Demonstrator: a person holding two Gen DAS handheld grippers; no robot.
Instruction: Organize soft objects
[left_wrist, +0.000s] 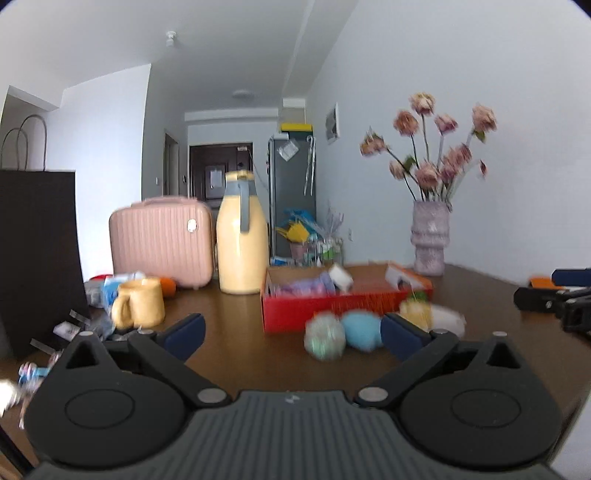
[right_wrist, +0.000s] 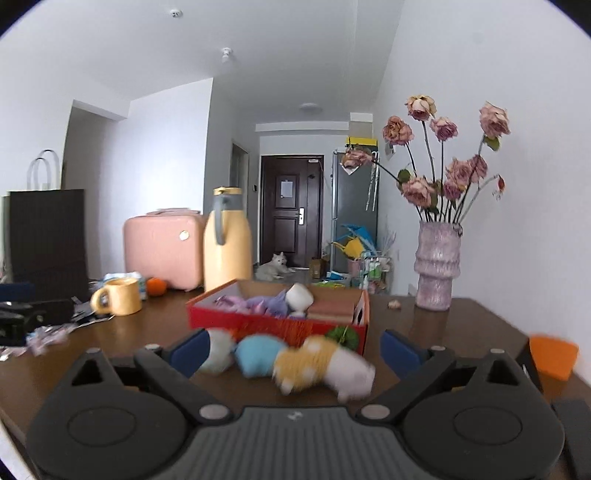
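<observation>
Both grippers hang low over the brown worktop (right_wrist: 461, 332) with fingers spread wide and nothing gripped. Between the right gripper (right_wrist: 293, 349) fingers, though untouched, lie four soft toys in a row: a pale green ball (right_wrist: 218, 356), a blue one (right_wrist: 258, 354), a yellow spotted one (right_wrist: 306, 363) and a white one (right_wrist: 351, 373). Just behind them stands a red box (right_wrist: 280, 326) holding a purple plush (right_wrist: 258, 304). From the left gripper (left_wrist: 293, 332) the same toys sit near its right-hand finger (left_wrist: 400, 334). Farther back stand a yellow mug (right_wrist: 116, 301), jug (right_wrist: 227, 251), pink case (right_wrist: 162, 249) and vase (right_wrist: 437, 266).
</observation>
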